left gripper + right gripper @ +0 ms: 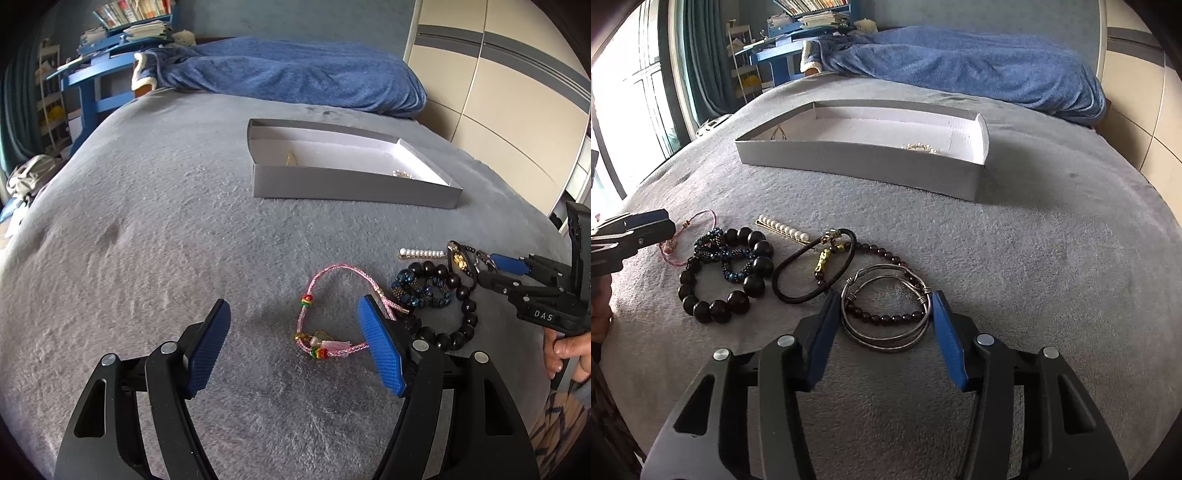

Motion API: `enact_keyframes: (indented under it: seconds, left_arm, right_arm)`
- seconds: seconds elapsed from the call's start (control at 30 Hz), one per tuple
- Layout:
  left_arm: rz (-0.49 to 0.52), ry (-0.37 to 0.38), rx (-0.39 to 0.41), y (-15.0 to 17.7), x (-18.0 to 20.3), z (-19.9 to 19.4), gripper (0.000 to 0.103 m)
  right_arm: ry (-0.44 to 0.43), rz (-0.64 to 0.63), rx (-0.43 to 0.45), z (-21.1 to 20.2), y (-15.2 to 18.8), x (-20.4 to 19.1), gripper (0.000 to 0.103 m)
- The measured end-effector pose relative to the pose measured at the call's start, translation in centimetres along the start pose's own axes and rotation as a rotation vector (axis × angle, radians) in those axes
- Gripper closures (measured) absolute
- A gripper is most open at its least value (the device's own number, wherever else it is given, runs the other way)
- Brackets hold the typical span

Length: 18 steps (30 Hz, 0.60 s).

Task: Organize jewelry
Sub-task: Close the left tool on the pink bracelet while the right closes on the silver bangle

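The box's [864,166] near wall hides most of what lies inside: only the top of a gold piece [778,133] at the left end and a bit of a pearl piece [919,148] toward the right show above it. The box is grey outside, white inside, and sits open on the grey bed cover [1052,258], well beyond the loose jewelry.

The jewelry lies in a cluster on the cover. The silver wire bangle [886,314], two loops bound with wire wraps, overlaps a string of small dark red beads [886,317]. To its left are a black cord bracelet [812,273] with gold charms, a bracelet of large black beads [720,291], a dark blue beaded piece [727,254], a pearl hair clip [781,229] and a pink braided cord bracelet [317,314] with coloured beads.

The right gripper [882,321] points down at the bangle, its blue fingers [945,332] apart on either side of it; the right one seems to touch the wire wrap, but whether they are pressing on the bangle I cannot tell. The left gripper [295,343] angles down over the pink bracelet, fingers [207,347] wide apart and holding nothing. A hand [565,354] grips the right tool's handle, cut off at the picture's edge.
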State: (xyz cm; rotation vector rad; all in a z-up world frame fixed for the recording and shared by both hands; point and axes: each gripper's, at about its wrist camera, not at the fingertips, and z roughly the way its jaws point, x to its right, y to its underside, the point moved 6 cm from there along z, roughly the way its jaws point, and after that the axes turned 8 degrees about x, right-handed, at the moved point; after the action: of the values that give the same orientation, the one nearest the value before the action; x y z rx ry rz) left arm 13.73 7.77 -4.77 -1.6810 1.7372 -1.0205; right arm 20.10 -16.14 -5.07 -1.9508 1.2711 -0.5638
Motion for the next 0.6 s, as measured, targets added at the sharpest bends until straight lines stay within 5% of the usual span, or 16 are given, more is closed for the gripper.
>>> enact_keyframes:
  seconds: [0.47,0.6]
  left_arm:
    - [0.037,-0.002,-0.049,0.4,0.7,1.1,0.03]
    - [0.043,-0.015,-0.078,0.7,0.7,1.6,0.04]
  right_arm:
    - [-0.027,0.114,0.114,-2.1,-0.4,1.9,0.052]
    - [-0.028,0.109,0.114,-2.1,-0.4,1.8,0.052]
